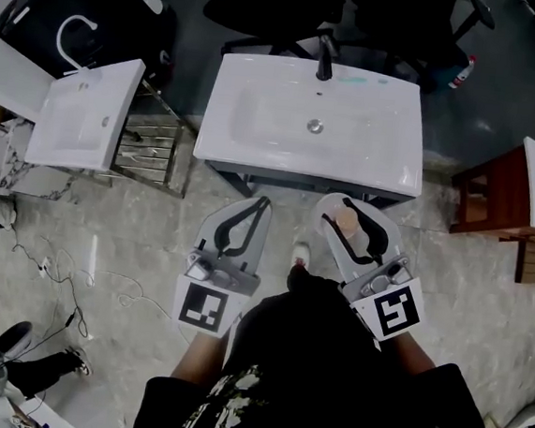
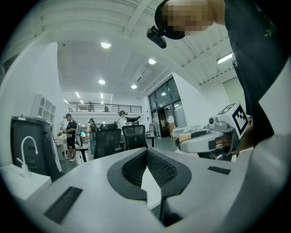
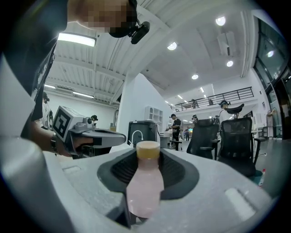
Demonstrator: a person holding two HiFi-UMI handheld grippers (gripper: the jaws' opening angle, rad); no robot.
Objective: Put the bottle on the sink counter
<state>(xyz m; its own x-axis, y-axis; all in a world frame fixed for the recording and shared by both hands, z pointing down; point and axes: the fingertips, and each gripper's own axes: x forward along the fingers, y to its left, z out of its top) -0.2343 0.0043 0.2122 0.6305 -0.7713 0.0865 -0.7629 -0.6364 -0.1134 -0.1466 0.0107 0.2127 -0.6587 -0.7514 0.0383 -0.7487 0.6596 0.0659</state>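
R gripper (image 1: 350,213) clamps the pale pink plastic bottle w/ tan cap (image 3: 144,182), held short of the white ceramic sink counter (image 1: 389,168). L gripper (image 1: 248,218) has jaws together, empty. Risk: the smooth bottle may slip, or tip into the basin if set on the sloped edge.

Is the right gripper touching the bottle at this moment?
Touching. The right gripper view shows the bottle between the jaws of the right gripper, with both dark pads pressed against its sides.
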